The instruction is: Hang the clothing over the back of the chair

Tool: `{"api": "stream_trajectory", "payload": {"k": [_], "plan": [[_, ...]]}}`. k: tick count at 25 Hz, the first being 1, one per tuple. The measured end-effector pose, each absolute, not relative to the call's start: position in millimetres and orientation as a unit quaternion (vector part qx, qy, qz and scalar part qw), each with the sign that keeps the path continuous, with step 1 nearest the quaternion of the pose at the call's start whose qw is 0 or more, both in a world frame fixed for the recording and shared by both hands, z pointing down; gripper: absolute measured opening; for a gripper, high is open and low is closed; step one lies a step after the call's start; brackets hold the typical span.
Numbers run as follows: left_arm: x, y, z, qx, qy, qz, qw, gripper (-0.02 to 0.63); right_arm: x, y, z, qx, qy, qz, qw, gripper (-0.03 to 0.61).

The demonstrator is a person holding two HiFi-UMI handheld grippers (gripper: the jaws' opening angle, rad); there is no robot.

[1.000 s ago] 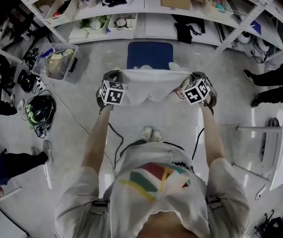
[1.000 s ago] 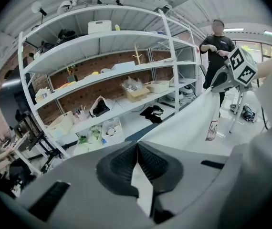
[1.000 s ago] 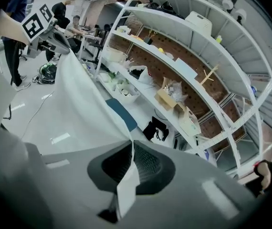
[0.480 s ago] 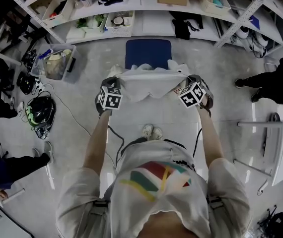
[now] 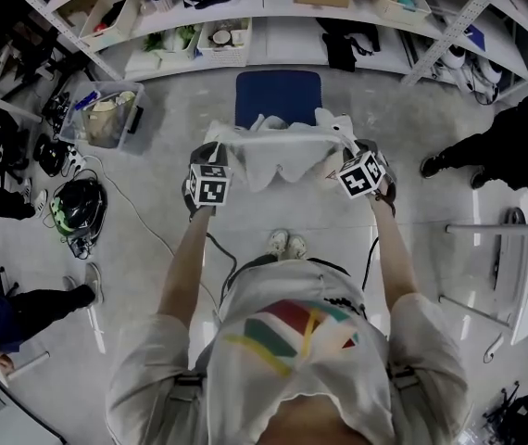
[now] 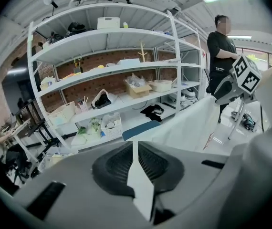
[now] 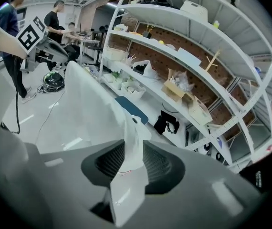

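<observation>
A white garment [image 5: 273,156] hangs stretched between my two grippers, just over the near edge of the blue chair [image 5: 278,97]. My left gripper [image 5: 216,145] is shut on the garment's left corner; in the left gripper view only a thin strip of cloth [image 6: 135,163] shows between the pads. My right gripper [image 5: 343,142] is at the right corner and its jaws are opening. A wider, looser fold of cloth [image 7: 131,161] still lies between them. The garment [image 6: 193,123] runs towards the right gripper's marker cube [image 6: 245,75], and the chair [image 7: 131,109] shows beyond the cloth.
White shelving [image 5: 273,26] with bins and dark clothes stands behind the chair. A clear box [image 5: 106,114] and a helmet [image 5: 77,207] lie on the floor at left. A person in black [image 5: 514,137] stands at right, by a white frame [image 5: 523,276].
Both grippers have carried the garment forward and down towards the chair. The cloth corner at the right gripper now stands up looser. The person at right has shifted.
</observation>
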State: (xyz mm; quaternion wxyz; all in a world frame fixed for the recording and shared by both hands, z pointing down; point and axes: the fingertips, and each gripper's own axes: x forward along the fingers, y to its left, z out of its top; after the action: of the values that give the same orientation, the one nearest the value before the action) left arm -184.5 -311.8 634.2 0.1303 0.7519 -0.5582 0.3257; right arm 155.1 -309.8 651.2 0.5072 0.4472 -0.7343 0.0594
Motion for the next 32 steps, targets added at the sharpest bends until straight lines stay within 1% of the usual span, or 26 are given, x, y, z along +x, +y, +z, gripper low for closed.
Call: {"api": "stream_trajectory", "payload": {"k": [5, 10, 12, 15, 16, 18, 23, 28, 32], "plan": [[-183.4, -309.9, 628.1, 0.75, -0.565, 0.319, 0.13, 0.018, 150.5, -305.4, 648.2, 0.456, -0.739, 0.056, 0.492, 0.135], [-180.6, -308.6, 620.2, 0.75, -0.569, 0.314, 0.123, 0.02, 146.5, -307.6, 632.8, 0.471, -0.746, 0.054, 0.468, 0.135], [-178.4, -309.9, 617.0, 0.752, -0.569, 0.309, 0.122, 0.039, 146.5, -311.8, 623.3, 0.482, -0.746, 0.051, 0.457, 0.11], [-172.7, -315.0, 604.8, 0.756, -0.571, 0.296, 0.118, 0.046, 148.3, -322.0, 602.8, 0.508, -0.741, 0.037, 0.437, 0.026], [-170.5, -317.5, 597.0, 0.757, -0.574, 0.29, 0.115, 0.044, 147.9, -326.3, 594.2, 0.517, -0.741, 0.032, 0.429, 0.01], [-165.4, -325.1, 576.7, 0.763, -0.577, 0.273, 0.1, 0.027, 144.7, -335.4, 573.4, 0.53, -0.743, 0.022, 0.408, 0.006], [-148.2, -345.1, 507.6, 0.782, -0.585, 0.209, 0.046, 0.017, 129.5, -354.7, 494.5, 0.559, -0.759, -0.029, 0.334, 0.006], [-130.6, -346.6, 412.7, 0.786, -0.604, 0.128, -0.031, 0.014, 116.2, -354.0, 400.6, 0.587, -0.772, -0.072, 0.232, 0.006], [-117.5, -331.3, 350.3, 0.787, -0.609, 0.075, -0.065, 0.014, 105.4, -332.8, 334.3, 0.596, -0.778, -0.121, 0.157, 0.006]]}}
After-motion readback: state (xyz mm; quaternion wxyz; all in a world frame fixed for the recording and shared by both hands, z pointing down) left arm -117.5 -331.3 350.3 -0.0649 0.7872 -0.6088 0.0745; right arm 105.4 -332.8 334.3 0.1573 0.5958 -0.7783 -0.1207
